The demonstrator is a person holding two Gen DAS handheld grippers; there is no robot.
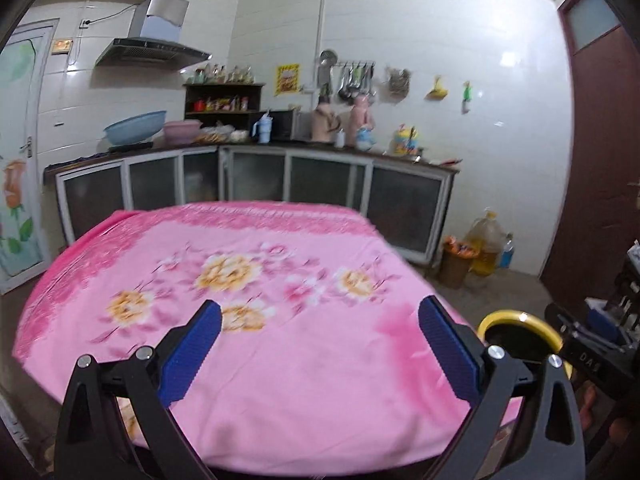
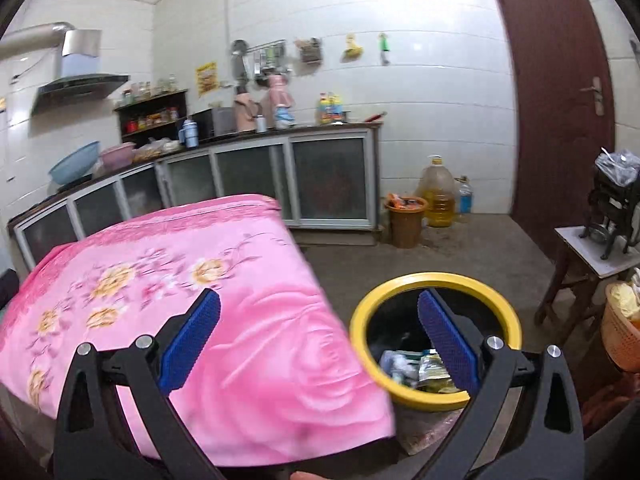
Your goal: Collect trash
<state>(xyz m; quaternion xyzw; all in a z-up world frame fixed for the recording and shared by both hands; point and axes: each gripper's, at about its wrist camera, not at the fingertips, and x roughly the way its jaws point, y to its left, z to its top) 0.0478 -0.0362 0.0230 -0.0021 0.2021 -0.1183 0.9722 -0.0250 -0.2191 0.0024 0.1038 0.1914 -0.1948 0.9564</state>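
Observation:
A black bin with a yellow rim (image 2: 436, 278) stands on the floor beside the table's right corner; wrappers and crumpled trash (image 2: 416, 368) lie at its bottom. My right gripper (image 2: 319, 312) is open and holds nothing, its left pad above the pink cloth and its right pad over the bin's mouth. My left gripper (image 1: 320, 316) is open and empty above the pink flowered tablecloth (image 1: 256, 352). The bin's yellow rim (image 1: 508, 315) shows at the lower right of the left wrist view, with the other gripper's body beside it. No trash shows on the cloth.
Glass-fronted kitchen cabinets (image 2: 256, 176) run along the back wall. A brown waste basket (image 2: 406, 222), an oil jug (image 2: 438, 196) and a bottle stand on the floor by the dark red door (image 2: 560, 120). A small stool (image 2: 592, 260) with a machine and an orange basket (image 2: 622, 336) stand at right.

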